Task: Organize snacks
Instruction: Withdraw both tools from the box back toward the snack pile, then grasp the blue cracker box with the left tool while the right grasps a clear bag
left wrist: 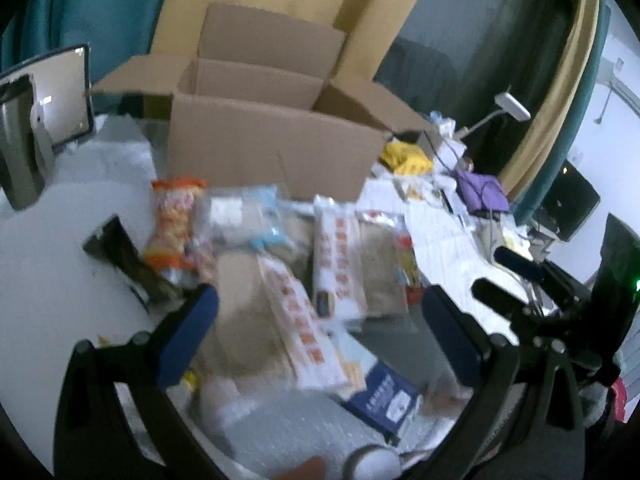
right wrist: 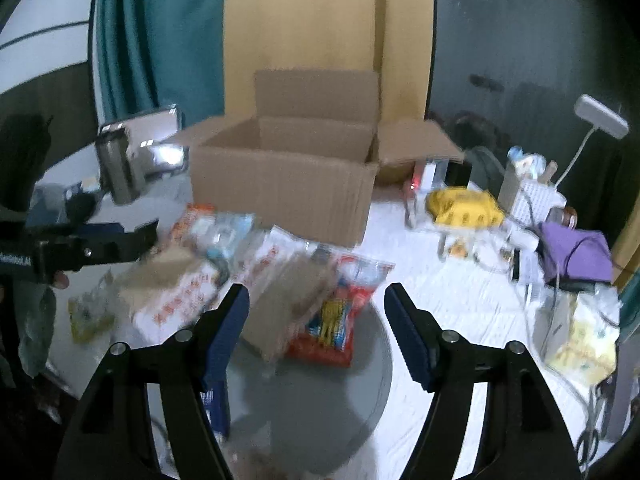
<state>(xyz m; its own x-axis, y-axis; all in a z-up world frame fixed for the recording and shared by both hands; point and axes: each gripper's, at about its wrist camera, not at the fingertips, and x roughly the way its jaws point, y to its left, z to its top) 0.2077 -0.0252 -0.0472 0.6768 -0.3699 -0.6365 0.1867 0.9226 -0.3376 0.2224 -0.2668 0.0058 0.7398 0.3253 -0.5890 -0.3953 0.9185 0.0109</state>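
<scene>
An open cardboard box stands at the back of the table, also in the right wrist view. In front of it lie several snack packets: an orange packet, a blue and white packet, white packets with red print, and a red packet. My left gripper is open and empty above the white packets. My right gripper is open and empty above the red packet. The left gripper shows at the left edge of the right wrist view.
A yellow bag, a purple cloth, cables and small clutter fill the table's right side. A steel cup and a mirror stand at the left. A blue box lies near me.
</scene>
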